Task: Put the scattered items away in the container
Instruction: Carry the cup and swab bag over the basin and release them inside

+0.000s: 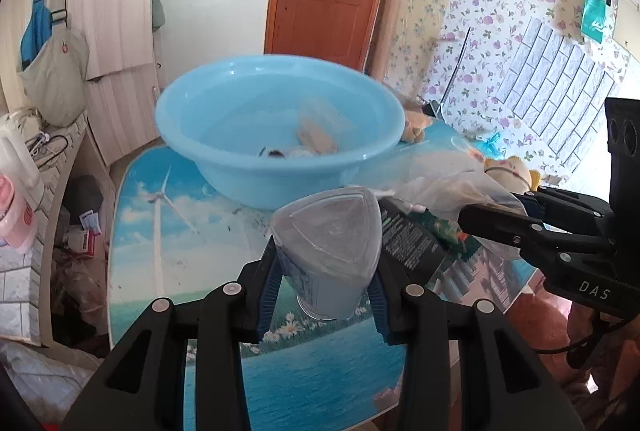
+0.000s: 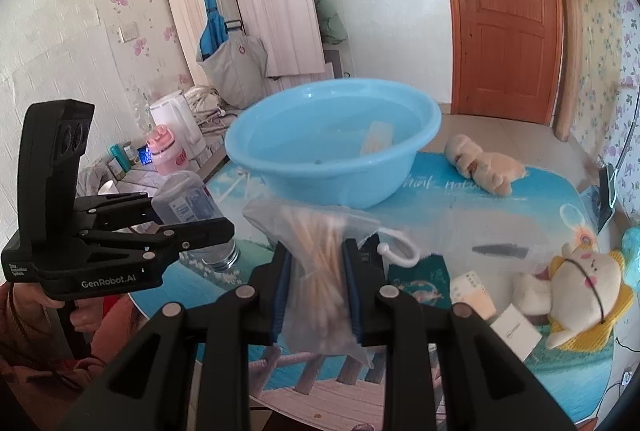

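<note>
Now both tongs loaded — left tongs (image 1: 324, 267) clenched on clear jar (image 1: 330, 231), right tongs (image 2: 316, 291) clenched on bag of cotton swabs (image 2: 320, 271), both lifted off table (image 2: 460, 219), just short of blue basin (image 2: 332, 147). Carry each past near rim before letting go — release low. Bag floppy: mind hook (image 2: 394, 251) snagging rim. Keep your two tongs apart.

The right gripper (image 2: 316, 291) clamps a clear bag of cotton swabs (image 2: 320, 271) before the blue basin (image 2: 336, 167).
</note>
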{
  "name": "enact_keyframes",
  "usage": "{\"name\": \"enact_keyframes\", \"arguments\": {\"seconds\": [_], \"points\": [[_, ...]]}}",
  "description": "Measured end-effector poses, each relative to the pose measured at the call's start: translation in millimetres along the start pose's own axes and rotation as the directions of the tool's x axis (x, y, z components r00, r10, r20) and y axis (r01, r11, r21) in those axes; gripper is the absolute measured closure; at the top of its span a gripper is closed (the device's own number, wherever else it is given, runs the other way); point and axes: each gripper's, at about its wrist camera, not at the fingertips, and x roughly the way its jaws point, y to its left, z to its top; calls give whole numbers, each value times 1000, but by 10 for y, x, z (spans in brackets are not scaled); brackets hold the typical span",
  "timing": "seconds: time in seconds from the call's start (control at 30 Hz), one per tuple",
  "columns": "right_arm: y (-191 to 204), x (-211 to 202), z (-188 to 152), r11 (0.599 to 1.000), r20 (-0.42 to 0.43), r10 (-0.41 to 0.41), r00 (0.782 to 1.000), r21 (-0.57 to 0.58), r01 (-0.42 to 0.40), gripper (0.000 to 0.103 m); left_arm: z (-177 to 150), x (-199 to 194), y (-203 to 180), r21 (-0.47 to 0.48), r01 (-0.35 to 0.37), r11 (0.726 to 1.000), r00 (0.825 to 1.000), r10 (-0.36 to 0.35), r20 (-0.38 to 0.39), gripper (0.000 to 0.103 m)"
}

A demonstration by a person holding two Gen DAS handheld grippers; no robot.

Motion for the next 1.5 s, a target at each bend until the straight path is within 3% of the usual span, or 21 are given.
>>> {"name": "enact_keyframes", "arguments": {"seconds": [0.43,0.7,1.0,1.1,1.33,1.5], "points": [[-26,40,568,999,97,22,995,-26,-19,78,518,-106,136,-3,-16,1000,997,16,81,65],[-96,401,732,999,53,26,998,-20,-25,78,784,115,238,4,-15,1000,996,14,83,65],[-277,776,839,1000,-3,5,1000,9,-5,78,908,578,371,1,-18,1000,1000,18,20,64],[-288,869,861,1000,-13,3,1000,10,-3,77,909,657,395,-4,-11,1000,1000,11,9,58],[-309,961,842,1000,-28,-10,1000,23,10,72,865,632,408,-3,1,1000,1000,-1,26,27],[-341,893,810,999,-24,-23,999,35,24,58,818,594,419,-18,8,1000,1000,-8,20,22]]}}
